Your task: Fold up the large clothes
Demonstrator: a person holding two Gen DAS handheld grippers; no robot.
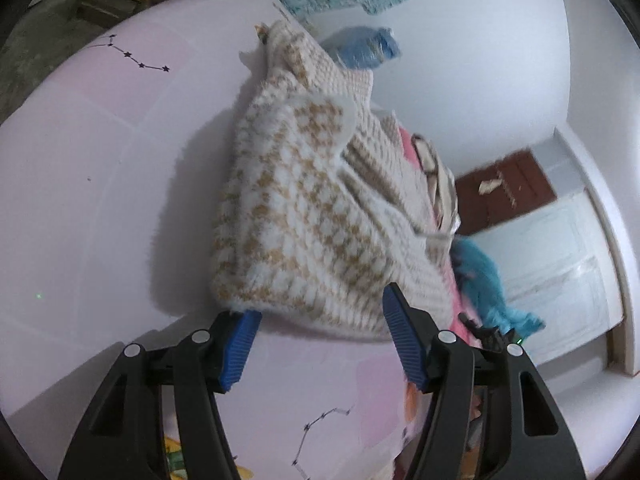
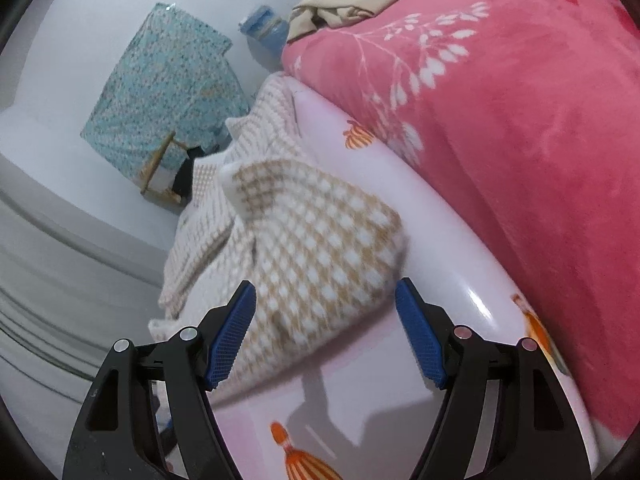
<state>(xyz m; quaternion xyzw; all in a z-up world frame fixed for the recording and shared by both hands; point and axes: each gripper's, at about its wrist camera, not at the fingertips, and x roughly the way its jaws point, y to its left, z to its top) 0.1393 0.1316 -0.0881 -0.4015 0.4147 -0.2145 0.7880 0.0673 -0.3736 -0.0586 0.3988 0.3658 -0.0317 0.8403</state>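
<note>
Here the left gripper (image 1: 320, 344) stands spread, holding nothing; the near hem of the knit sweater (image 1: 304, 208) lies just ahead between its jaws. The right gripper (image 2: 326, 332) is likewise spread and empty over the sweater's near corner. The sweater rests partly folded on the pink sheet (image 1: 100, 200), its long axis running away from both grippers

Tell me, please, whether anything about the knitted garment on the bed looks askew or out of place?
The beige-and-white checked knitted sweater is only roughly folded: one corner flap sticks up, and its far side droops over the edge of the pale pink bedsheet in the right wrist view. Both hand-held grippers are open and apart from it.
</note>
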